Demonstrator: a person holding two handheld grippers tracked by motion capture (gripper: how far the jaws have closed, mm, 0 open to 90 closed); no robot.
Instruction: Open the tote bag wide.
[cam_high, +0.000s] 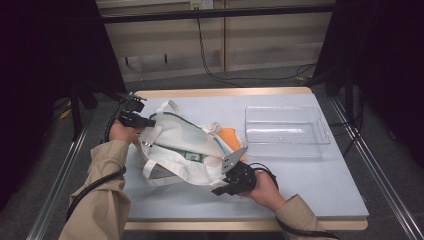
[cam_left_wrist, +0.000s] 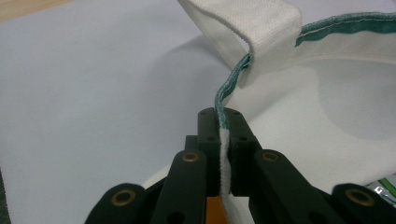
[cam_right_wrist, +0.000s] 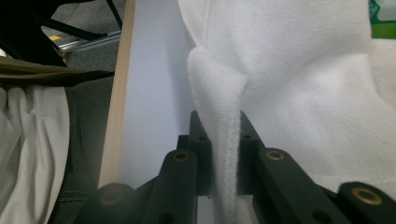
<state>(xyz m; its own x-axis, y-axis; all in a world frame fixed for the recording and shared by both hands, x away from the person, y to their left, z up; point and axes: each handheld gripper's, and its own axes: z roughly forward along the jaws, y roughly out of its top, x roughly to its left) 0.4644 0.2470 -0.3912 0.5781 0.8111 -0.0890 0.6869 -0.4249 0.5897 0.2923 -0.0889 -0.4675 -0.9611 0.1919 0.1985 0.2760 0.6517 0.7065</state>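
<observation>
A white cloth tote bag (cam_high: 180, 145) with green trim lies crumpled on the pale table (cam_high: 300, 180), left of centre. A green packet (cam_high: 192, 157) peeks from its mouth and an orange item (cam_high: 231, 136) pokes out on its right side. My left gripper (cam_high: 150, 121) is at the bag's far left corner, shut on the green-trimmed rim (cam_left_wrist: 223, 116); a white strap (cam_left_wrist: 247, 28) loops above it. My right gripper (cam_high: 220, 190) sits at the bag's near right side, shut on a fold of the white cloth (cam_right_wrist: 224, 126).
A clear plastic tray (cam_high: 286, 131) stands empty at the back right of the table. Bare table surface lies in front and to the right. The wooden table edge (cam_right_wrist: 116, 93) runs close to the right gripper. Cables (cam_high: 210, 55) trail on the floor behind.
</observation>
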